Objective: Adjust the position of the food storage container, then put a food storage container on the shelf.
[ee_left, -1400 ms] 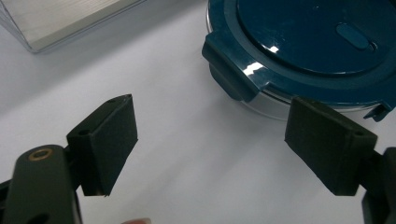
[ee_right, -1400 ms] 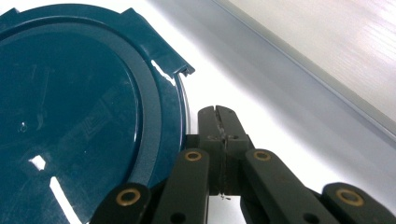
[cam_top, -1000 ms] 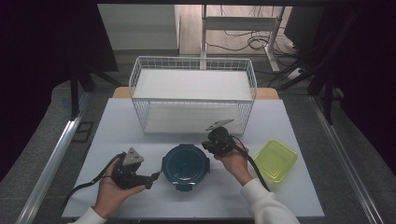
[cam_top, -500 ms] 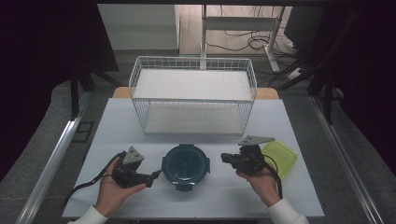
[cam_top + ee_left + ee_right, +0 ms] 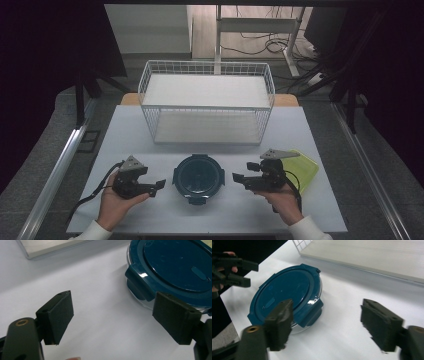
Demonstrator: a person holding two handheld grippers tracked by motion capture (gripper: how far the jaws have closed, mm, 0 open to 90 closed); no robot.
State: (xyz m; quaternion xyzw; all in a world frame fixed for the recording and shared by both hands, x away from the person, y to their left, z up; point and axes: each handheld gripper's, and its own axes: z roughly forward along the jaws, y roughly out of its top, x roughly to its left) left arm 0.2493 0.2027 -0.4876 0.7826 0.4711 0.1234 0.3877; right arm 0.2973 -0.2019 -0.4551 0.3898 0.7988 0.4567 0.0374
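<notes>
A round glass container with a dark teal clip-on lid [image 5: 197,176] sits on the white table near its front edge. To its left, a hand holds my left gripper [image 5: 157,186], pointing at the container with its jaws open and nothing between them. In the left gripper view [image 5: 112,315] the container [image 5: 175,270] lies just beyond the right pad. My right gripper [image 5: 239,179] is at the container's right side. Its jaws have just been opening and stand wide with nothing between them. In the right gripper view [image 5: 327,322] the container [image 5: 287,295] lies ahead to the left.
A white wire basket [image 5: 207,102] with a pale board in it stands at the back of the table. A yellow-green plastic lid [image 5: 304,170] lies right of my right hand. The table's front edge is close behind both hands.
My right gripper has moved from the basket's front to the right and nearer the table's front edge, beside the container. Its jaws went from shut to open. The left gripper stayed put.
</notes>
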